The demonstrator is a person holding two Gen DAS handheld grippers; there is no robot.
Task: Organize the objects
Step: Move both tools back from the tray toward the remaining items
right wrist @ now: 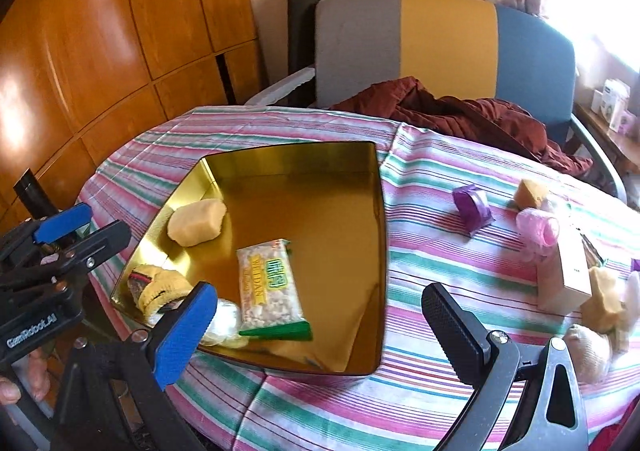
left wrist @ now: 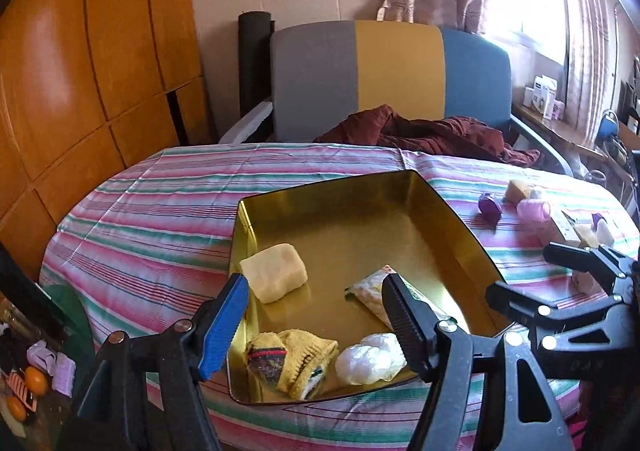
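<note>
A gold tin tray (left wrist: 360,187) (right wrist: 376,251) sits on the striped tablecloth. Inside lie a yellow sponge (left wrist: 276,271) (right wrist: 196,221), a snack packet (right wrist: 268,283) (left wrist: 370,291), a yellow sock bundle (left wrist: 296,363) (right wrist: 160,287) and a crumpled clear bag (left wrist: 370,359) (right wrist: 224,321). My left gripper (left wrist: 316,327) is open and empty over the tray's near edge. My right gripper (right wrist: 320,331) is open and empty over the tray's near right corner; it also shows in the left wrist view (left wrist: 532,275). On the right of the table lie a purple tape roll (right wrist: 472,207) (left wrist: 490,207), a pink roller (right wrist: 538,229) (left wrist: 532,209) and sponge pieces (right wrist: 530,193).
A small carton (right wrist: 564,279), more sponge pieces (right wrist: 604,299) and a cloth ball (right wrist: 588,351) crowd the table's right edge. A chair (left wrist: 396,79) with a maroon cloth (left wrist: 440,135) stands behind the table. Wooden panels (left wrist: 80,71) line the left.
</note>
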